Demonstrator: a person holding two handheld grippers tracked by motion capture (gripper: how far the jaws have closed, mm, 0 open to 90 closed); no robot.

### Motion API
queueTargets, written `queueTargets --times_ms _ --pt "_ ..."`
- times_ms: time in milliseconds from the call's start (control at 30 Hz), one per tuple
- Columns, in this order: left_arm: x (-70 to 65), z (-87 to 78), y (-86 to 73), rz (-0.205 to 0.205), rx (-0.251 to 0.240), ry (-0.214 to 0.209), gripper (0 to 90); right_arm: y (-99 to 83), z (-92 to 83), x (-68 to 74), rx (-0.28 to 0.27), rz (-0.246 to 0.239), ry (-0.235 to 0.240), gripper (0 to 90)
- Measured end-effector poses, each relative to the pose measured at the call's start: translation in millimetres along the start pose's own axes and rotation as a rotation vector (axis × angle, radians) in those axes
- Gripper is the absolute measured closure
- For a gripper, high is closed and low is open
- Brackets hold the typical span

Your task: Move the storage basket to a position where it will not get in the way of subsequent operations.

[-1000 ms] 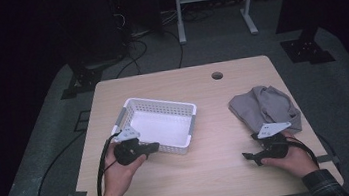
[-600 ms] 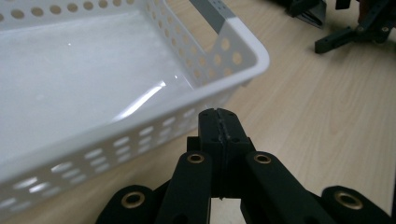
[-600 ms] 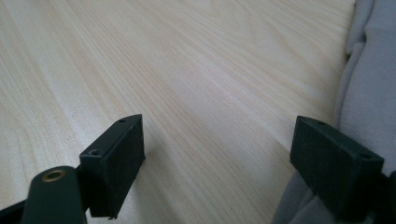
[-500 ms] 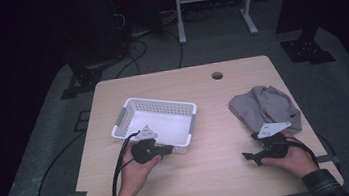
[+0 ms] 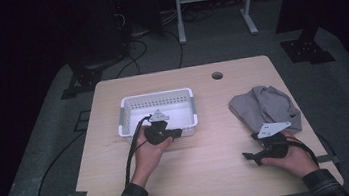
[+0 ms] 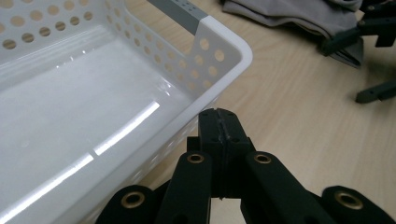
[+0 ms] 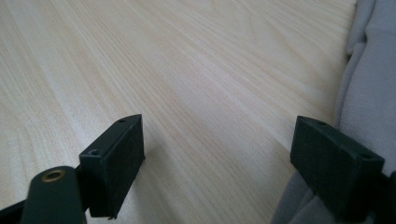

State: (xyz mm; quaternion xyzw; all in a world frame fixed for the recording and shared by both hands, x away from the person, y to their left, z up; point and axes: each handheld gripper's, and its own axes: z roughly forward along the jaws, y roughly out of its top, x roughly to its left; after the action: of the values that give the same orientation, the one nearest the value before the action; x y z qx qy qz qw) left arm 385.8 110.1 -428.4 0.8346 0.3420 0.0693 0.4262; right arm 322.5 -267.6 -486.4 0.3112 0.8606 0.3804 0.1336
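White perforated plastic basket (image 5: pixel 157 111), rectangular with grey handle strips on its short ends, lay with its long axis across the pale wood-grain table (image 5: pixel 212 174), its glossy floor bare. Left gripper (image 6: pixel 219 128) hung just outside the basket's near long wall by the right corner, jaws pressed together on nothing. Well to the basket's right, a crumpled grey cloth (image 5: pixel 264 107) lay soft and folded; the right gripper (image 7: pixel 224 163) sat at the cloth's near edge, jaws wide apart, one pad against the fabric, with open tabletop between.

Left claw (image 6: pixel 219 122) closed, empty, beside white basket (image 6: pixel 224 46) rim.
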Motion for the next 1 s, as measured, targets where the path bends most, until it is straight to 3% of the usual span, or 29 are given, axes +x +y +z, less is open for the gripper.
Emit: queueTargets --times_ms 167,333,433,600,700,733,767,800,1000 --pt "11.5 11.8 11.4 -0.041 -0.013 -0.002 89.8 0.0 0.0 -0.1 0.000 -0.001 0.000 16.3" --pt "18.6 22.3 22.4 -0.028 -0.008 0.034 89.8 0.0 0.0 -0.2 0.000 -0.001 0.001 16.3" --pt "19.0 24.3 24.4 -0.030 -0.011 0.027 89.8 0.0 0.0 -0.3 0.000 -0.002 0.002 16.3" --pt "12.3 9.3 25.8 0.029 -0.011 0.027 85.7 -0.1 -0.1 -0.5 0.001 -0.004 0.003 16.3" --pt "12.8 -3.4 24.6 0.053 -0.026 0.046 76.0 -0.1 -0.1 -0.5 0.001 -0.005 0.003 16.3" --pt "15.5 -13.6 23.3 0.065 -0.051 0.061 73.6 -0.1 -0.2 -0.4 0.003 -0.004 0.004 16.3" --pt "15.5 -13.6 23.3 0.065 -0.051 0.061 71.3 -0.1 -0.2 -0.4 0.003 -0.004 0.004 16.3" --pt "19.8 -23.3 22.7 0.072 -0.059 0.091 68.0 -0.1 -0.1 -0.5 0.002 -0.005 0.003 16.3" --pt "36.4 -39.4 17.5 0.078 -0.063 0.162 59.7 0.1 0.0 -0.7 0.002 -0.002 0.002 16.2"
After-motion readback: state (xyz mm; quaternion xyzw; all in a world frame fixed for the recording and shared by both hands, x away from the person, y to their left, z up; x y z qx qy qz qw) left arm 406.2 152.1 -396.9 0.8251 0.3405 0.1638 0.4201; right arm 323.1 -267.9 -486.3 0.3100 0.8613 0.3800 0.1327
